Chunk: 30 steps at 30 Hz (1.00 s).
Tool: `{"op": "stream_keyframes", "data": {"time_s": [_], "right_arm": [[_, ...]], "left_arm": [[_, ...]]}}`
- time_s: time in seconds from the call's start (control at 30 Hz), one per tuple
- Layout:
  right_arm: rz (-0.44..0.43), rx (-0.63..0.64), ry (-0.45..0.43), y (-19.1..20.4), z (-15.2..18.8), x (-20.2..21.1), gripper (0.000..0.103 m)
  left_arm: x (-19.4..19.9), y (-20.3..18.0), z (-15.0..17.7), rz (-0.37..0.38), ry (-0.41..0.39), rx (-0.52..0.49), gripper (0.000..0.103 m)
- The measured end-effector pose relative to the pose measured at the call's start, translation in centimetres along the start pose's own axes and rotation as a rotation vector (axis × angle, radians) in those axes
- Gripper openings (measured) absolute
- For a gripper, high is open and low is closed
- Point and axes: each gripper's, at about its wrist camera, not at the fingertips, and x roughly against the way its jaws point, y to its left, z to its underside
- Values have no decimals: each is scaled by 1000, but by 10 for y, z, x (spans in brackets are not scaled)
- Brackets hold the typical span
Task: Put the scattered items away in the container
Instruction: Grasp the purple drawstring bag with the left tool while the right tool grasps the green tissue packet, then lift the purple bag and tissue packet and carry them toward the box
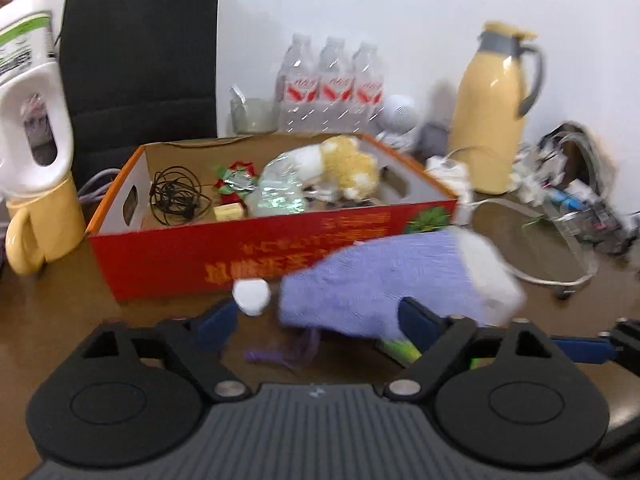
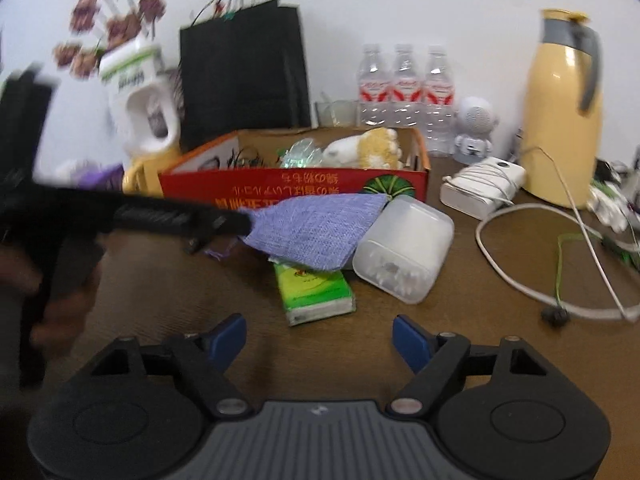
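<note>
A red cardboard box [image 1: 224, 256] stands on the brown table and holds earphones, a plush toy and wrappers; it also shows in the right wrist view [image 2: 296, 186]. A purple cloth [image 1: 372, 280] lies in front of it, draped over a translucent plastic box [image 2: 400, 248] and a green tissue pack [image 2: 316, 284]. My left gripper [image 1: 320, 320] is open, its fingers either side of the cloth's near edge. In the right wrist view the left gripper's tip [image 2: 236, 222] touches the cloth [image 2: 312, 232]. My right gripper [image 2: 320, 336] is open and empty, just short of the tissue pack.
A yellow thermos [image 2: 564, 108], three water bottles [image 2: 406, 84], a white robot-shaped speaker [image 2: 476, 128], a white charger [image 2: 480, 188] and cables [image 2: 540, 264] lie to the right. A black bag [image 2: 244, 72], detergent jug [image 1: 28, 92] and yellow mug [image 1: 40, 228] stand to the left.
</note>
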Motion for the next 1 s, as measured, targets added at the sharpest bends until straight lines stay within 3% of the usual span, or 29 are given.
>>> {"op": "stream_keyframes", "data": {"time_s": [0.13,0.2,0.27,0.33,0.47,0.57,0.77,1.0], "right_arm": [[-29,23,24,-1,-9,-19,78],[-42,36,27,0,-13,-27,77],[-51,38,30,2,-17,-35,76],[-57,39,35,5,-21,-42,68],[-43,61,44,13,-22,-55,64],[-47,46,56,14,-21,-61,44],[-34,-12,23,12,-19,-51,44],[-49,-51,-82,16,-11,4,44]], "left_arm": [[-30,17,-9,45,80,115,52],[-36,27,-10,93,112,175,21],[-35,34,-9,110,117,223,7],[-26,39,-7,130,96,254,4],[3,45,-7,136,38,283,2],[41,50,-9,119,-39,281,2],[116,60,1,67,-191,266,2],[179,39,26,21,-321,172,2]]}}
